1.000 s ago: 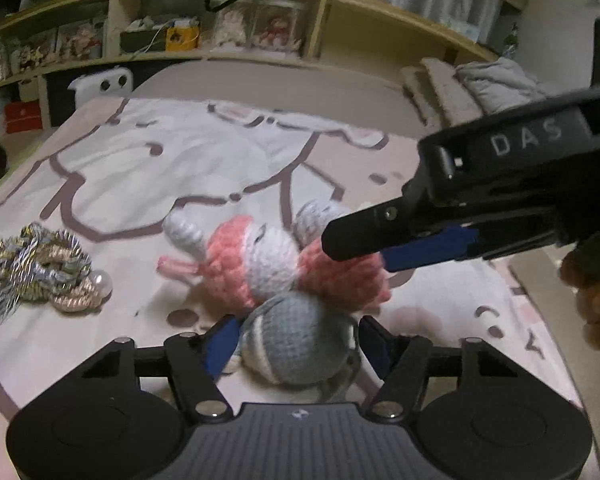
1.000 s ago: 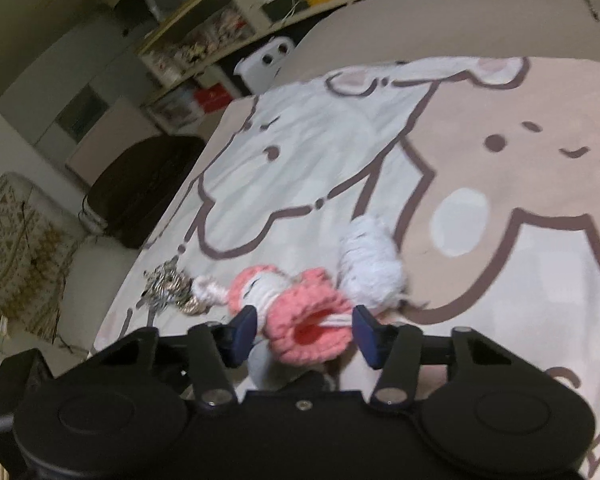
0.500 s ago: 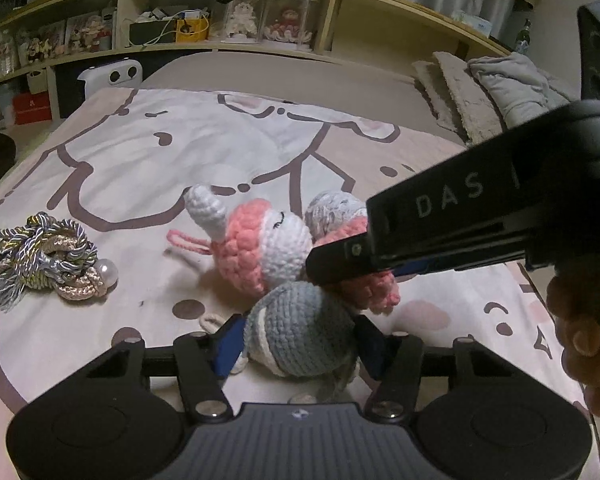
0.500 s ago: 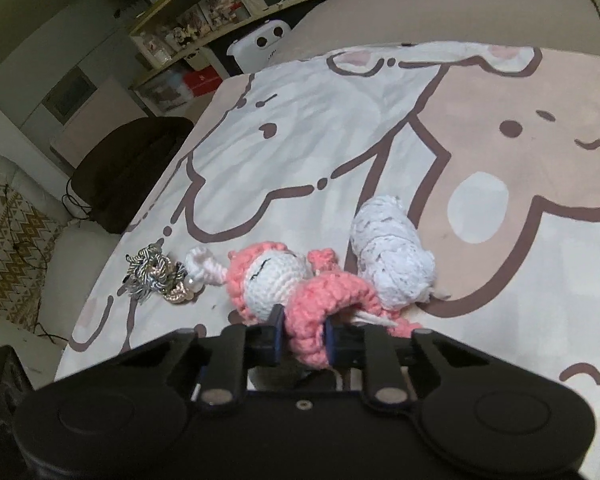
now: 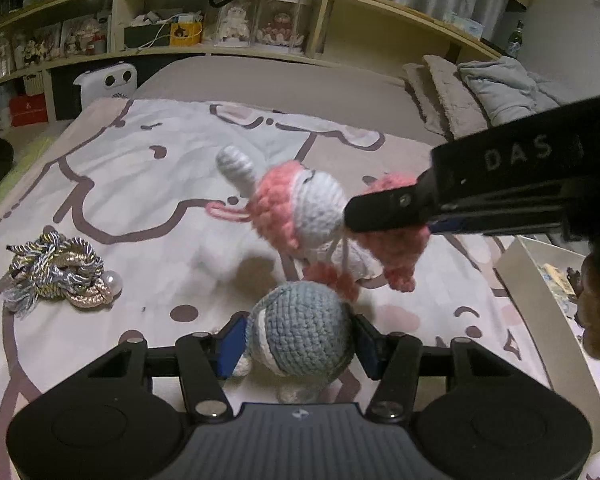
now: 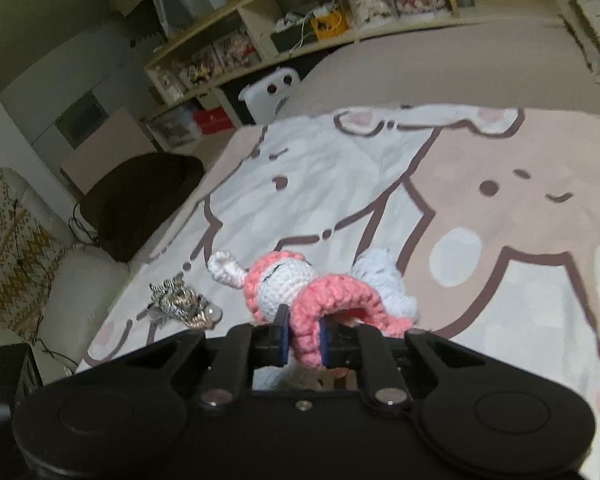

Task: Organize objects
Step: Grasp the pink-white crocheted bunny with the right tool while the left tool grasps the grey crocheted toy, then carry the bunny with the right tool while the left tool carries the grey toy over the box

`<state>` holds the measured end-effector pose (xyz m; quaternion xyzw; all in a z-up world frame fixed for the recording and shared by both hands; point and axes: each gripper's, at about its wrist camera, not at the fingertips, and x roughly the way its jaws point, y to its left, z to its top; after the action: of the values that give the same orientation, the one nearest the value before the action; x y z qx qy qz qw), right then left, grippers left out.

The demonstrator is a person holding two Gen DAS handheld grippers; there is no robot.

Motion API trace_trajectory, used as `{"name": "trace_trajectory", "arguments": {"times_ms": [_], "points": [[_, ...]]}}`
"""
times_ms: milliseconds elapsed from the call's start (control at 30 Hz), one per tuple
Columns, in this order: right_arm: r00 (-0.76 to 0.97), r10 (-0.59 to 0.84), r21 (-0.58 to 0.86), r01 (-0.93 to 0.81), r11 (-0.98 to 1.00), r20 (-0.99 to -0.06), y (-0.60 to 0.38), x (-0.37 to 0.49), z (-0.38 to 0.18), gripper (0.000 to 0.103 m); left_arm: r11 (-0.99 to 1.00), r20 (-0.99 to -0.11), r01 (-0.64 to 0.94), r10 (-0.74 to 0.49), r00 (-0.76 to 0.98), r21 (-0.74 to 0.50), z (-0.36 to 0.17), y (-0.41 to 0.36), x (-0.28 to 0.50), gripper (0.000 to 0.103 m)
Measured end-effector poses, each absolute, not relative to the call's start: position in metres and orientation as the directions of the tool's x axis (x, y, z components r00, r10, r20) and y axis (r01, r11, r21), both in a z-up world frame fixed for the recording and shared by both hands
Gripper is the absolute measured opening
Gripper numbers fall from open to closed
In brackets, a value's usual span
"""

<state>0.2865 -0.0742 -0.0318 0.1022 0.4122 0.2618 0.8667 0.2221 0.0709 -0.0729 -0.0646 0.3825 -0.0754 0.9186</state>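
A pink and white crochet doll (image 5: 300, 212) hangs in the air above the bed, held by its pink skirt rim (image 6: 332, 304). My right gripper (image 6: 303, 338) is shut on that rim; it also shows in the left wrist view (image 5: 356, 212), coming in from the right. My left gripper (image 5: 298, 344) is closed around a grey-blue crochet ball (image 5: 300, 328), which rests low on the blanket. The doll's white ear (image 5: 236, 166) points up and left.
A bundle of silver and gold cord with a pearl (image 5: 60, 272) lies on the blanket at left, also in the right wrist view (image 6: 184, 306). Shelves with boxes (image 5: 220, 28) stand behind the bed. Pillows (image 5: 480, 92) lie at the far right.
My right gripper closed on the doll's pink rim and lifted the doll off the blanket. The grey-blue ball stayed between my left fingers, which tightened onto it.
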Motion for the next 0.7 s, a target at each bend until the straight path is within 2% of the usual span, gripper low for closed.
{"name": "trace_trajectory", "arguments": {"times_ms": [700], "points": [[0.656, 0.465, 0.371, -0.288, 0.883, -0.595, -0.155, 0.215, 0.022, 0.015, 0.976, -0.691, 0.107, -0.209, 0.692, -0.189, -0.034, 0.062, 0.167, 0.057]]}}
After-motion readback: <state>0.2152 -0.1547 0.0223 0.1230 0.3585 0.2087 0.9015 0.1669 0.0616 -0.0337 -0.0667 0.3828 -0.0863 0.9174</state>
